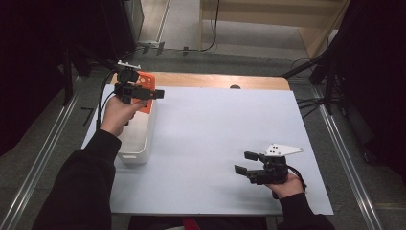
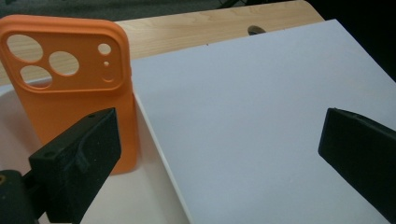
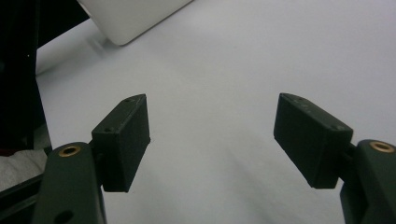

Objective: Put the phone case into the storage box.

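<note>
With jaws standing wide and empty, the left gripper (image 2: 205,154) is hovering beside the orange phone case (image 2: 70,88) propped seemingly inside the white bin (image 1: 139,143), apparently needing to close on it next.

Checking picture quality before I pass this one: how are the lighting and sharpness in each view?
High view: dim and soft, the room edges near black, the white sheet evenly lit without glare. Left gripper view: brightest, the orange phone case crisp, the near jaws slightly soft. Right gripper view: grey and murky, the white tray corner blurred, faint jaw shadows on the sheet.
</note>
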The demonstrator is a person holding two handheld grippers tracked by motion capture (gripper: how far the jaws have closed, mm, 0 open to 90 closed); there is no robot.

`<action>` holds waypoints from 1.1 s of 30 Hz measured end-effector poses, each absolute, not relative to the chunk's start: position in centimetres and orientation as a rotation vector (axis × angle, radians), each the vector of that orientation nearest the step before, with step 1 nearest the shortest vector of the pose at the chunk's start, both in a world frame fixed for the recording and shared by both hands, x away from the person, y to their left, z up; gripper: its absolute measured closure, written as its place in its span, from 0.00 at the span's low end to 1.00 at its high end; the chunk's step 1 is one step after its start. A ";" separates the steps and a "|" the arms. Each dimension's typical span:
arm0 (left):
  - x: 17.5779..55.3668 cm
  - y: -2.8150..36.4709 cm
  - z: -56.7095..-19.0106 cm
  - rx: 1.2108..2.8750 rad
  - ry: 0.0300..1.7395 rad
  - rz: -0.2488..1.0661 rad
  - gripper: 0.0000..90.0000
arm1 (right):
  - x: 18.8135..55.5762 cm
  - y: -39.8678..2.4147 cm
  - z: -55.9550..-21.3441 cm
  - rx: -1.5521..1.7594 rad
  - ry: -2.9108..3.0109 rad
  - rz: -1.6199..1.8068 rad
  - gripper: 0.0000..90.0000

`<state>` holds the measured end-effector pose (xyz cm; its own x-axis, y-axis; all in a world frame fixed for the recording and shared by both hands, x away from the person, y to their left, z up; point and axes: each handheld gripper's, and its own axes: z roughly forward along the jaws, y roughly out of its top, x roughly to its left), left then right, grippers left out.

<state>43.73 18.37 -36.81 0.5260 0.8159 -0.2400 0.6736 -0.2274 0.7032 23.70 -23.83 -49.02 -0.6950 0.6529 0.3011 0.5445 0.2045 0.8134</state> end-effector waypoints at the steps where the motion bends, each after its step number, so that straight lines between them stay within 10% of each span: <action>1: 43.6 18.4 -36.7 1.976 1.202 0.219 0.00 | 23.7 -23.8 -49.0 1.171 2.352 1.514 0.28; 33: 40.4 16.7 -37.6 2.077 0.910 0.095 0.01 | 23.4 -23.8 -49.0 1.179 2.360 1.504 0.28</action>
<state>40.40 16.68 -37.58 0.7331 0.6349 -0.2439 0.5708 -0.3794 0.7282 23.43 -23.84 -49.05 -0.6940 0.6535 0.3022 0.5500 0.2103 0.8083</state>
